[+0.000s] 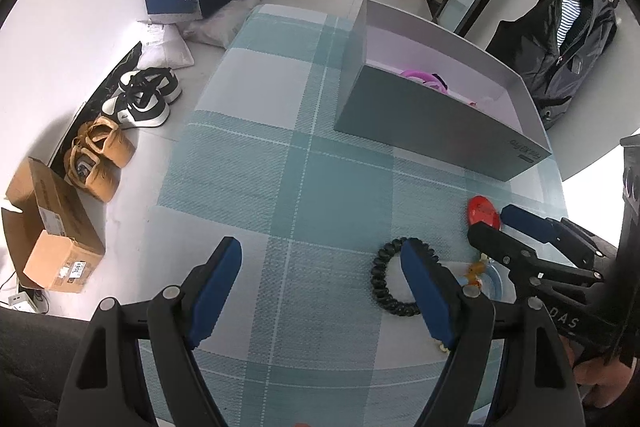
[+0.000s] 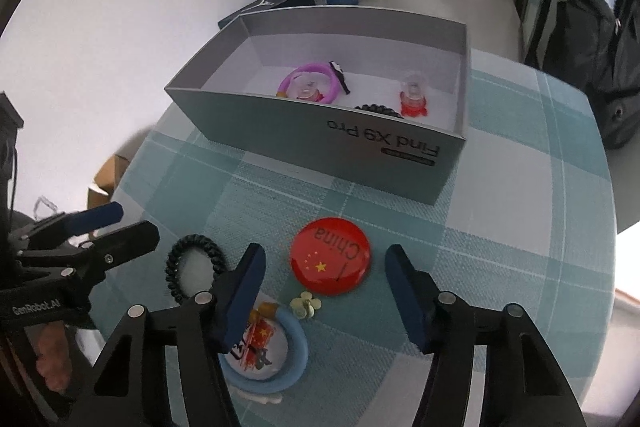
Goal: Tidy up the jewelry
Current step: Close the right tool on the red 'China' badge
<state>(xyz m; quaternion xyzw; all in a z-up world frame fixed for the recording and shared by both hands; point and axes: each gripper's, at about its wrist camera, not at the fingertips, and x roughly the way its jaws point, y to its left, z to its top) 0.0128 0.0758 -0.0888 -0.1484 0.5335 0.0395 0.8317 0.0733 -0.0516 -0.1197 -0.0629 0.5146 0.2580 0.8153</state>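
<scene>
Red badge [image 2: 330, 255] between the right gripper's [image 2: 325, 287] spread, empty fingers [image 2: 404, 291].

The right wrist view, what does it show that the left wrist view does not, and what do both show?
Only the right wrist view shows the small pale green flower charm and the red ring with a clear top inside the box. Only the left wrist view shows the two pairs of shoes on the floor. Both show the grey cardboard box, the round red China badge and the black spiral hair tie.

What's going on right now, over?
Both jaws open, empty. Right gripper over red badge. Black hair tie beside left gripper. Box unobstructed.
</scene>
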